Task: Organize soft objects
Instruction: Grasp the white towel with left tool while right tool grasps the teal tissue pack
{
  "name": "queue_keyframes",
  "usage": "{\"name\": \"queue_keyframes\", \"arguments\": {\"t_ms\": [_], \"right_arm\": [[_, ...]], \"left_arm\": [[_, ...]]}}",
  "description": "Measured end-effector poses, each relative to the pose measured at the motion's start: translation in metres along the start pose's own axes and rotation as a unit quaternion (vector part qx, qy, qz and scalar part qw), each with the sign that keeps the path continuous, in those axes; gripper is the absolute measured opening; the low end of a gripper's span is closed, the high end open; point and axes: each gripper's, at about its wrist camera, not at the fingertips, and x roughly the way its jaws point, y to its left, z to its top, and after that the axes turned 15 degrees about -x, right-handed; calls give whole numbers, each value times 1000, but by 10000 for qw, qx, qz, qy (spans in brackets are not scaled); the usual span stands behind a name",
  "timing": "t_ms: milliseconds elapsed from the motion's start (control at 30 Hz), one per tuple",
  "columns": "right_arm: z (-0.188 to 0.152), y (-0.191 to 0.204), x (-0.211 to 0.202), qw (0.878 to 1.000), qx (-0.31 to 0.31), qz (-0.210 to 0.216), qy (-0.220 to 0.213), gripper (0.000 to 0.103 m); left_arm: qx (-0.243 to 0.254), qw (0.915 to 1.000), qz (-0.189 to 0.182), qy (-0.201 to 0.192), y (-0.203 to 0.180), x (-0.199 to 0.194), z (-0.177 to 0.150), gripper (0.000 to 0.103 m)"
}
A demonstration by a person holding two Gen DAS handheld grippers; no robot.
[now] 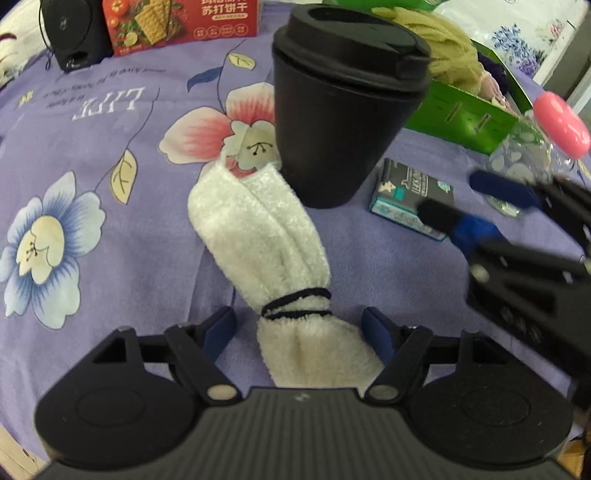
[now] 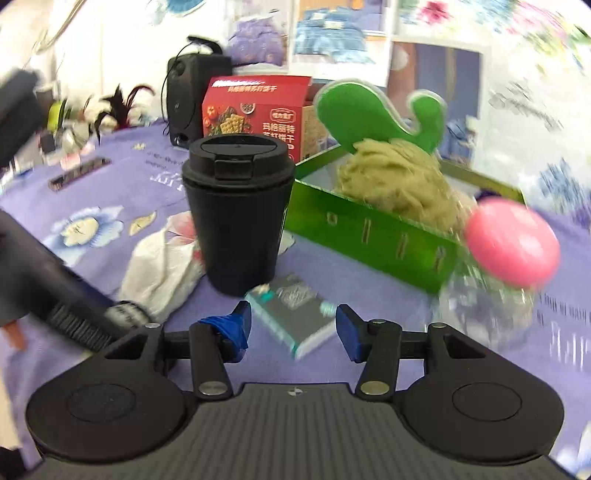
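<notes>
A white fluffy towel (image 1: 258,236), rolled and tied with a black hair band, lies on the purple floral cloth beside a black lidded cup (image 1: 340,103). My left gripper (image 1: 301,328) is open and straddles the towel's near end below the band, with a gap at the left pad. The towel (image 2: 159,273) also shows in the right wrist view, left of the cup (image 2: 236,214). My right gripper (image 2: 293,328) is open just above a small grey-teal packet (image 2: 295,314), holding nothing. It also shows in the left wrist view as the right gripper (image 1: 476,203). A green box (image 2: 369,236) holds an olive fluffy cloth (image 2: 391,181).
A clear bottle with a pink cap (image 2: 513,243) stands right of the green box (image 1: 458,114). A red cracker box (image 1: 181,22) and a black speaker (image 1: 74,29) stand at the far edge. Clutter lies at the far left in the right wrist view.
</notes>
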Motion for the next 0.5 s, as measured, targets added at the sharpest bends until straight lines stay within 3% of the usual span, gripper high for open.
{"name": "queue_keyframes", "arguments": {"t_ms": [200, 267, 300, 333, 500], "right_arm": [[9, -12, 35, 9941, -829, 678, 187, 36], [10, -17, 43, 9916, -902, 895, 248, 39], [10, -16, 48, 9898, -995, 961, 338, 40], [10, -13, 53, 9883, -1120, 938, 432, 41], [2, -23, 58, 9927, -309, 1045, 511, 43]], "left_arm": [[136, 9998, 42, -132, 0, -1, -7, 78], [58, 9999, 11, -137, -2, 2, -9, 88], [41, 9999, -39, -104, -3, 4, -11, 100], [52, 10000, -39, -62, -5, 8, -12, 102], [98, 9998, 62, -180, -8, 10, -16, 102]]}}
